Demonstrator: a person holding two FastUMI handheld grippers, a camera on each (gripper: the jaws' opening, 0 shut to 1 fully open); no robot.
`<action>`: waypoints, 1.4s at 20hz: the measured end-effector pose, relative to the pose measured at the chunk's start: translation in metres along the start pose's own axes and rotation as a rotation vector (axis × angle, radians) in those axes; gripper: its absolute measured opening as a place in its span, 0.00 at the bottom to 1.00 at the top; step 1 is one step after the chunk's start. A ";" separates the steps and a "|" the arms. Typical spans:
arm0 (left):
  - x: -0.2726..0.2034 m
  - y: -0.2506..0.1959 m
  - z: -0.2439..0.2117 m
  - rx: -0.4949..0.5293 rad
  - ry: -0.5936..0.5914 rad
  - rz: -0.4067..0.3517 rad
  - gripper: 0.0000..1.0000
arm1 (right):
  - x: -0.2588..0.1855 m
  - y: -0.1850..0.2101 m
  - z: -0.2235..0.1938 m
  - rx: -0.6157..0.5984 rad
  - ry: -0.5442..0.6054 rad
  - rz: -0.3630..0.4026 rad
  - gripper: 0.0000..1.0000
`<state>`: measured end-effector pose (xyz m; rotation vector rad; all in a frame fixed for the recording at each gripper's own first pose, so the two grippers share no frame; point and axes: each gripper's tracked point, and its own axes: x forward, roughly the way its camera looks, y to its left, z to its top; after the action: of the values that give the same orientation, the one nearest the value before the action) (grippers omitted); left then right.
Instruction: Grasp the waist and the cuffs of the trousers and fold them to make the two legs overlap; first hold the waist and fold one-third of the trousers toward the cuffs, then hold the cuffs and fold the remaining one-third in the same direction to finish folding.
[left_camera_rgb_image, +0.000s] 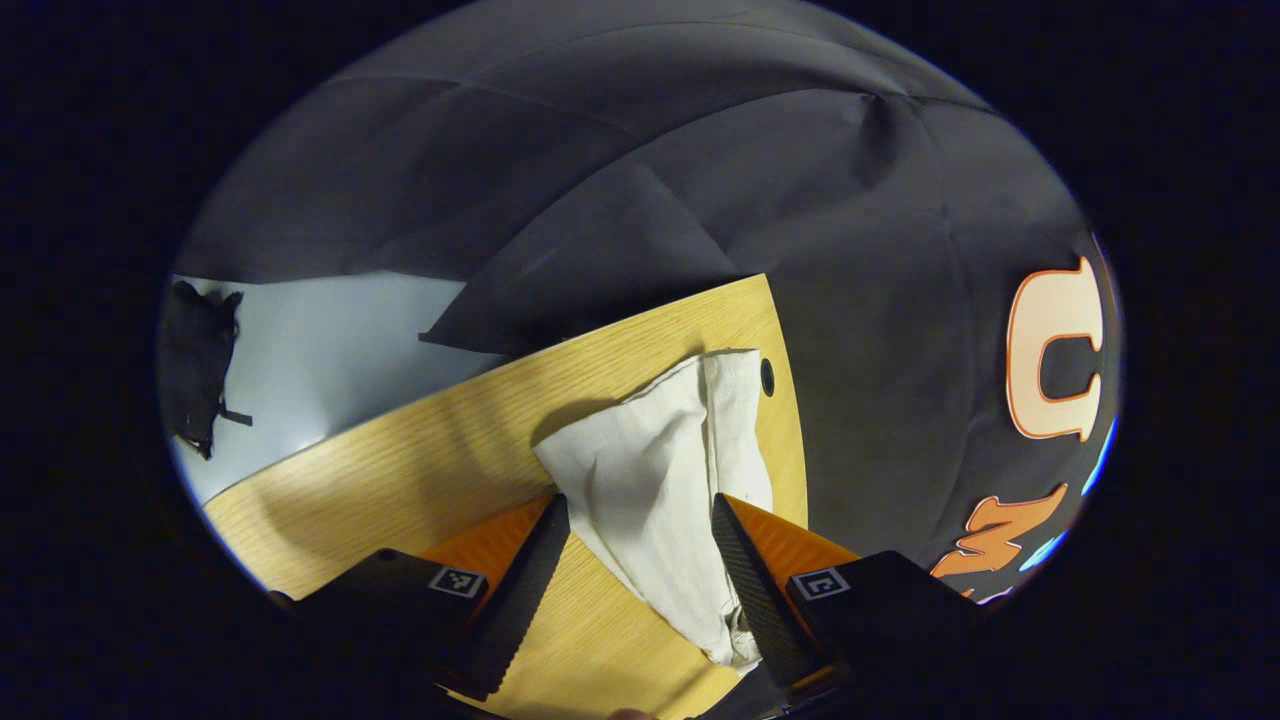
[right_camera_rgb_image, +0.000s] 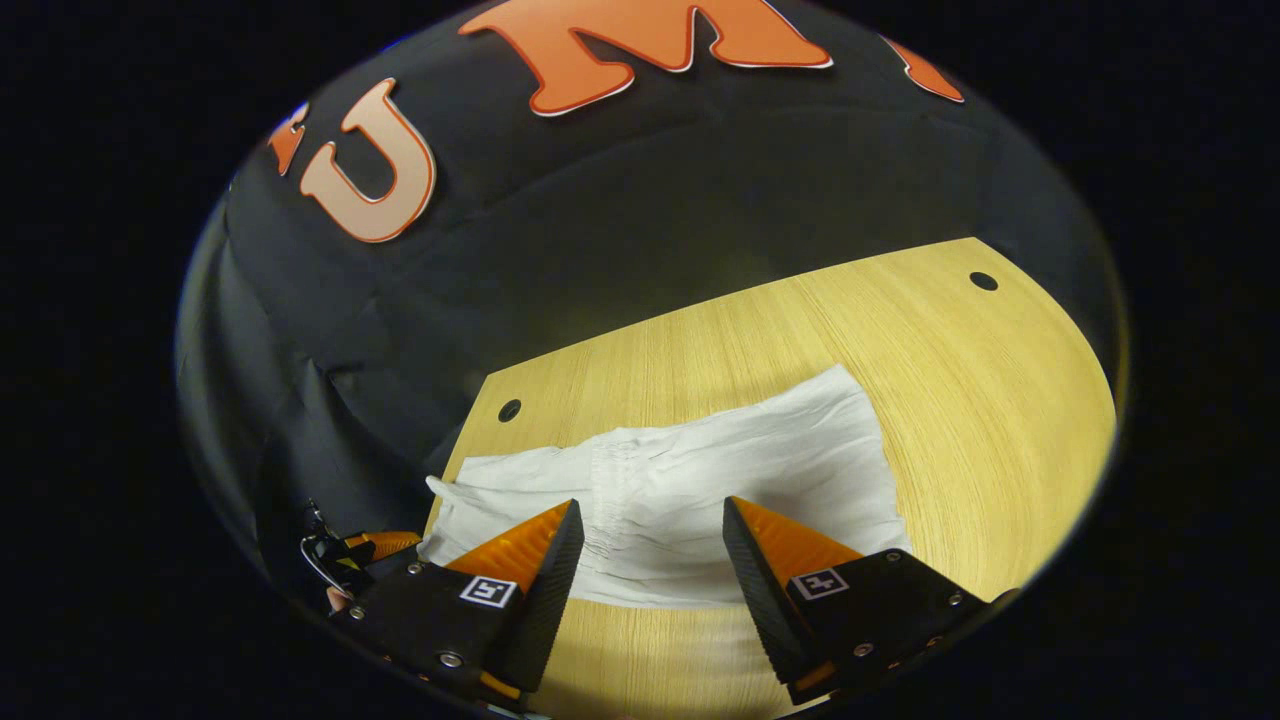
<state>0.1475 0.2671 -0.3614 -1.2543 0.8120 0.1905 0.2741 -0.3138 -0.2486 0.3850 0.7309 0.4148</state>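
Note:
The white trousers (left_camera_rgb_image: 650, 480) lie in a folded bundle on the wooden table (left_camera_rgb_image: 420, 470), close to its right edge in the left gripper view. My left gripper (left_camera_rgb_image: 638, 500) is open, low over the near end of the cloth, with fabric lying between its wide-apart fingers. In the right gripper view the trousers (right_camera_rgb_image: 690, 470) stretch sideways across the table (right_camera_rgb_image: 980, 400), their gathered waist near the middle. My right gripper (right_camera_rgb_image: 652, 503) stands open just in front of the cloth's near edge. The left gripper (right_camera_rgb_image: 350, 555) shows at the trousers' left end.
Round holes (right_camera_rgb_image: 509, 410) (right_camera_rgb_image: 983, 281) sit near the table's far corners. Black cloth walls close off the far side and the right. A pale floor (left_camera_rgb_image: 330, 350) with a black object (left_camera_rgb_image: 200, 360) on it lies beyond the table's left edge.

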 end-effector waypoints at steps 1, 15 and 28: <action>0.006 -0.002 -0.002 0.011 0.008 -0.001 0.94 | -0.005 -0.006 0.001 0.007 -0.006 -0.005 0.84; -0.002 -0.040 -0.003 0.229 -0.092 0.088 0.13 | -0.043 -0.080 0.017 0.091 -0.072 -0.083 0.86; -0.057 -0.195 -0.044 0.408 -0.201 -0.005 0.13 | -0.084 -0.133 0.038 0.003 -0.121 -0.118 0.98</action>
<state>0.1941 0.1784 -0.1794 -0.8376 0.6338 0.1354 0.2746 -0.4754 -0.2393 0.3645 0.6326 0.2767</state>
